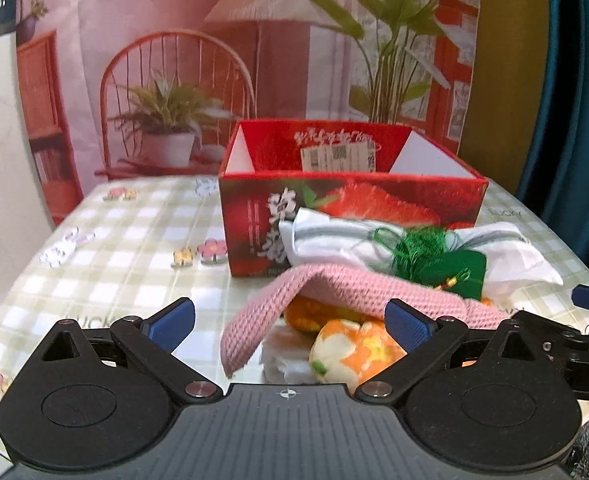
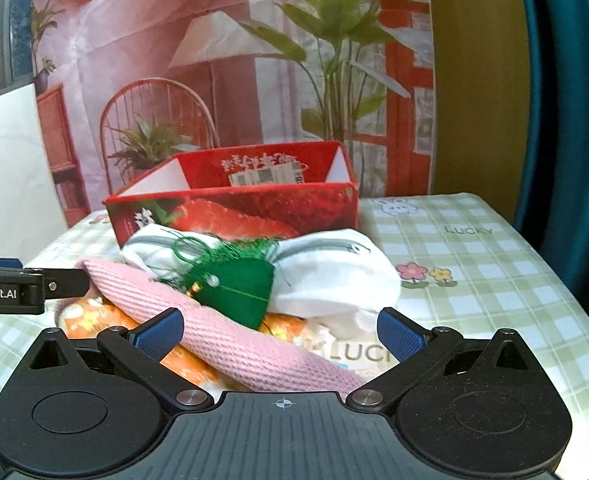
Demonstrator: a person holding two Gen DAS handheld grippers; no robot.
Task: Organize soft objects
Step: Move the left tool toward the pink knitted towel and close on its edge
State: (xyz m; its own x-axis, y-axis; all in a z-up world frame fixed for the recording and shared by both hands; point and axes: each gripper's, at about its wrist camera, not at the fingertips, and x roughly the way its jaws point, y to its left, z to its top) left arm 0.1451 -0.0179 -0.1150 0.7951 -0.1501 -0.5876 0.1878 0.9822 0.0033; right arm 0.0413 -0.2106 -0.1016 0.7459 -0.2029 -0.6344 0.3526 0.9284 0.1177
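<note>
Soft objects lie heaped on the green-and-white checked tabletop [image 1: 106,236], just in front of the open red cardboard box printed with strawberries [image 1: 350,204], at the centre of both frames. A pink waffle-knit cloth [image 1: 334,292] drapes over an orange-and-white flowered plush piece [image 1: 350,344]; behind and partly on it rests a white zippered fabric pouch [image 2: 334,276], crumpled and limp, with a green felt charm with a thready tassel [image 2: 234,284] lying across it. The left tool [image 1: 290,322] stands with its blue ribbed pads spread wide, the pink cloth's folded edge between them but not pinched. The right tool [image 2: 280,332] is likewise spread apart, low over the pink cloth's near end, holding nothing. Nothing soft shows inside the box, only a paper label on its far wall, so the sorting looks barely begun and the step in hand seems to be the first grasp. The next move probably calls for closing on one layer only, since the knit could drag the loose charm along.
</note>
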